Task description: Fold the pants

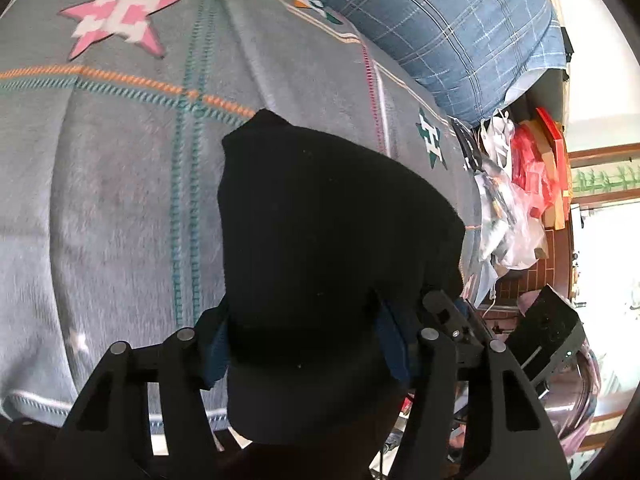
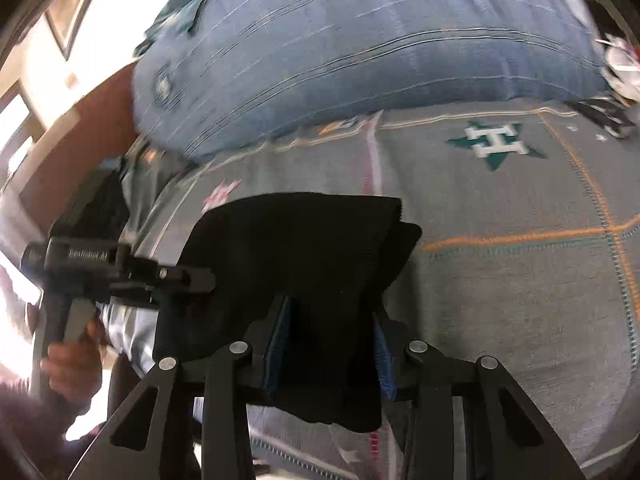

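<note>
Black knit fabric pants (image 1: 328,240), already bundled compact, held over grey fleece bed blanket with star motifs (image 1: 120,200). Far end rests on blanket; near end lifted.

Left tool (image 1: 304,344): pinching near edge of pants between blue pads. Right tool (image 2: 332,348): pinching other near edge likewise. Left tool also visible in right view, beside pants.

Blue plaid pillow (image 2: 360,40) lies beyond, near pants.

Judgement: fold-over in hand. Advise both tools travel level, together, edges aligned with far edge; lower flat before release; avoid dragging blanket.
</note>
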`<action>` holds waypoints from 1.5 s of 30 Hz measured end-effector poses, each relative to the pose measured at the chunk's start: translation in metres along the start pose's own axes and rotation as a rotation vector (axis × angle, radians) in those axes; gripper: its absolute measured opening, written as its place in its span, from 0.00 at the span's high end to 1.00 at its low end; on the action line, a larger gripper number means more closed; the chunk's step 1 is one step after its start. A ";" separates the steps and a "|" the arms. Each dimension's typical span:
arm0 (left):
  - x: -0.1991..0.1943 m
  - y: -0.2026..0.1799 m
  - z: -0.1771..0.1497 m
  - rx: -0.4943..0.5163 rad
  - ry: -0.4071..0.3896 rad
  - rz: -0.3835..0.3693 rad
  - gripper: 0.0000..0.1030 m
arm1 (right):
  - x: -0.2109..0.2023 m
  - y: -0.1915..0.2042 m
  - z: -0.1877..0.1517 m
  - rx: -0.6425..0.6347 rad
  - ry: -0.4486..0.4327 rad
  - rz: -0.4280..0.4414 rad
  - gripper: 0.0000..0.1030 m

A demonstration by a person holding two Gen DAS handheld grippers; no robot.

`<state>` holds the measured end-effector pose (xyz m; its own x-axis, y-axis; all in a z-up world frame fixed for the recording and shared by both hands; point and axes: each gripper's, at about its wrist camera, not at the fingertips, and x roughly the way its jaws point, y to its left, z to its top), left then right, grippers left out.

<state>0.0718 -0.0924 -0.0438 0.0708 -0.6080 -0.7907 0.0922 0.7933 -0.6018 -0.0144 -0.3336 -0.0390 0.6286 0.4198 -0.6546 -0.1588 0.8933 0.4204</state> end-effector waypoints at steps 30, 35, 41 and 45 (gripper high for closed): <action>-0.073 0.054 0.123 0.019 -0.275 0.270 0.40 | 0.147 0.074 0.124 -0.021 -0.008 -0.036 0.55; -0.065 0.062 0.113 0.015 -0.382 0.329 0.21 | 0.147 0.074 0.115 0.041 -0.046 -0.087 0.44; -0.073 0.041 0.082 0.048 -0.481 0.416 0.21 | 0.115 0.092 0.097 0.002 -0.055 -0.222 0.15; -0.078 0.038 0.053 0.047 -0.558 0.490 0.21 | 0.102 0.093 0.081 0.013 -0.022 -0.331 0.00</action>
<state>0.1225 -0.0158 0.0011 0.6078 -0.1198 -0.7850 -0.0382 0.9830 -0.1796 0.0962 -0.2204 -0.0153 0.6606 0.1037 -0.7435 0.0664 0.9785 0.1955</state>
